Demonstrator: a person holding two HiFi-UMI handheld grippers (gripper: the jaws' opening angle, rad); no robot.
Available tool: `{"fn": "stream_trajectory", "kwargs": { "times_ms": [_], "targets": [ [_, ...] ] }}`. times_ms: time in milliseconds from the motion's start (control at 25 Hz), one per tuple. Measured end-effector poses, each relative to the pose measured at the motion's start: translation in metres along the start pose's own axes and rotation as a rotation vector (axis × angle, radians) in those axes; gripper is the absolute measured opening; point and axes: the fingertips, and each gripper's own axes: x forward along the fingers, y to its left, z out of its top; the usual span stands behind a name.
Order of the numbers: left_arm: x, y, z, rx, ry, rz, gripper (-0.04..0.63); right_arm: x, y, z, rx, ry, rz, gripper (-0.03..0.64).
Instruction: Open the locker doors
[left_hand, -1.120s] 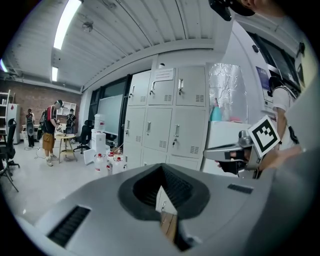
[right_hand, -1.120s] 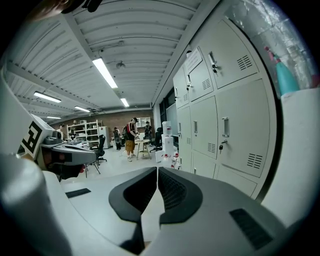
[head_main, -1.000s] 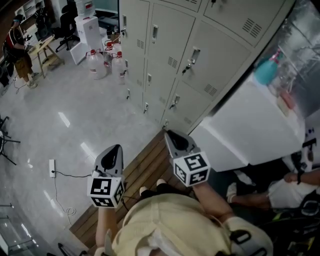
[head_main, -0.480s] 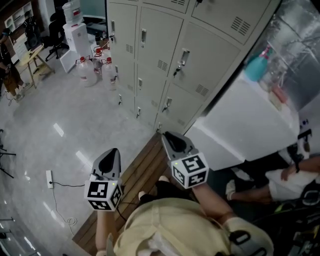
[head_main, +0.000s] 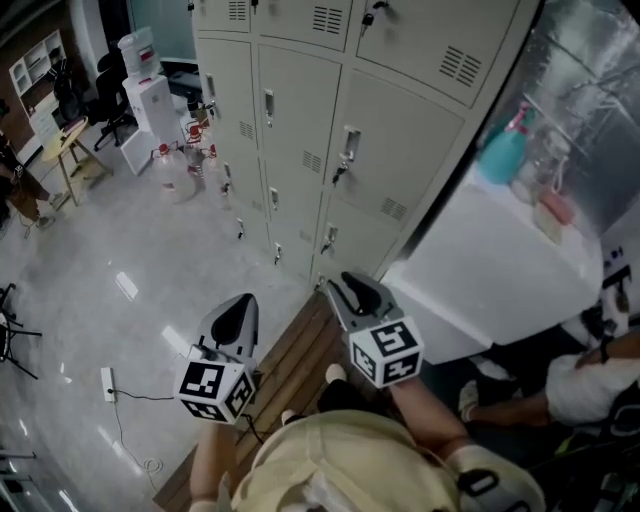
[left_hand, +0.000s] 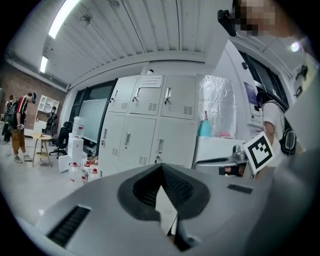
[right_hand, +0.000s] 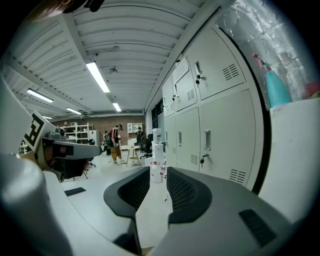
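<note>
Lockers (head_main: 300, 100): pale grey bank, straight ahead of both tongs and well apart from them; every door in view is closed; each door has a handle (head_main: 347, 143) and a small vent grille.

Left gripper (head_main: 241, 303): jaws closed together, nothing in them.
Right gripper (head_main: 350, 288): jaws standing apart with a narrow gap, nothing gripped; only floor and distant jugs show through the gap.

Surface: the person stands on a wooden slat platform (head_main: 290, 365) at the foot of the lockers; beyond it a glossy grey floor (head_main: 90, 260) with a power strip (head_main: 107, 383) and its cord.

Room: white cabinet (head_main: 500, 270) just right of the lockers, a teal spray bottle (head_main: 500, 152) on top, shiny plastic film (head_main: 590, 90) behind it; water jugs (head_main: 170, 172) and a water dispenser (head_main: 142, 68) at the lockers' far end; a seated person (head_main: 590, 385) at right.

Views compared: head view alone shows the platform and power strip; left gripper view alone shows a paper sheet (left_hand: 151, 81) on an upper door and a brick wall (left_hand: 27, 95); right gripper view alone shows the ceiling strip lights (right_hand: 97, 76), people at a far desk (right_hand: 116, 142) and a key (right_hand: 202, 160) hanging in a lock.
</note>
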Motion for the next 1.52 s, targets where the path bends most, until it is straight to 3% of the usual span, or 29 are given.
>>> {"fn": "stream_trajectory", "kwargs": {
  "times_ms": [320, 720, 1080, 1520],
  "targets": [
    [0.069, -0.029, 0.043, -0.050, -0.073, -0.142, -0.009, 0.010, -0.061, 0.032, 0.025, -0.025, -0.055, 0.091],
    [0.159, -0.054, 0.102, 0.034, -0.108, -0.228, -0.009, 0.028, -0.130, 0.078, 0.044, -0.077, -0.111, 0.091],
    [0.232, -0.063, 0.188, 0.064, -0.197, -0.247, -0.009, 0.033, -0.182, 0.131, 0.033, -0.160, -0.125, 0.091],
    [0.283, -0.070, 0.270, 0.210, -0.273, -0.218, 0.051, 0.043, -0.221, 0.179, 0.037, -0.223, -0.155, 0.091]
  ]
}}
